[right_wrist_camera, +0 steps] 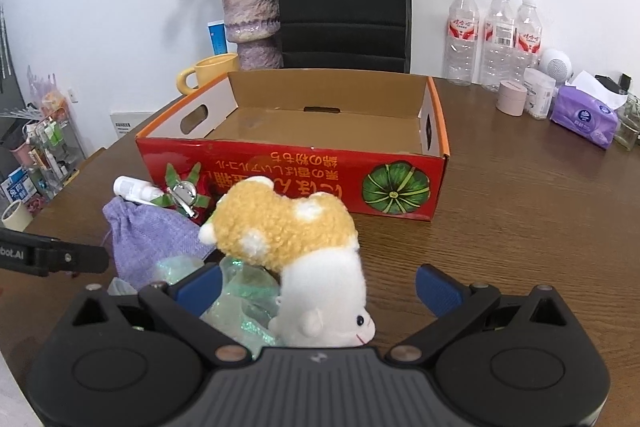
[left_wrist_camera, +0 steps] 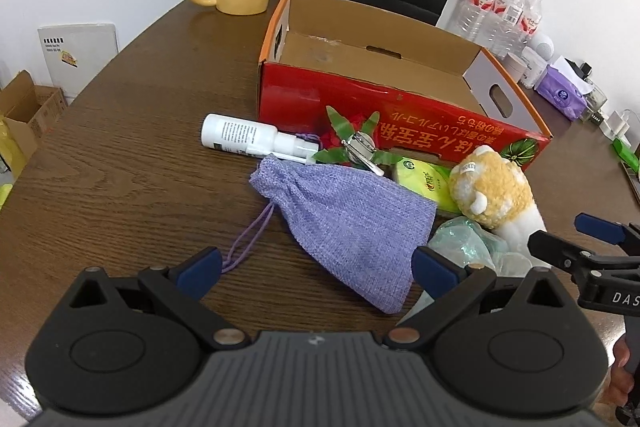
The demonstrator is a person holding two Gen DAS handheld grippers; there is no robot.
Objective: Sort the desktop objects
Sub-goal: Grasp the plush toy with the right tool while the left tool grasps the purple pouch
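Between the wide-open right tongs (right_wrist_camera: 318,287), a fluffy yellow-and-white plush toy (right_wrist_camera: 296,247), left tongs (left_wrist_camera: 316,269) spread over a knitted purple drawstring pouch (left_wrist_camera: 344,223), green soap packet (left_wrist_camera: 426,181) only in left view.

We read "DAS" in white on the right gripper (left_wrist_camera: 576,239) at three o'clock in the left wrist view, and "bot.AI" on the left gripper (right_wrist_camera: 96,259) at nine o'clock in the right wrist view. The red box (right_wrist_camera: 280,167) carries upside-down yellow Japanese characters beside a printed green pumpkin.

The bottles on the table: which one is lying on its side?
The white spray bottle, lying beside the purple pouch in front of the red box. The three clear water bottles at the back all stand upright.
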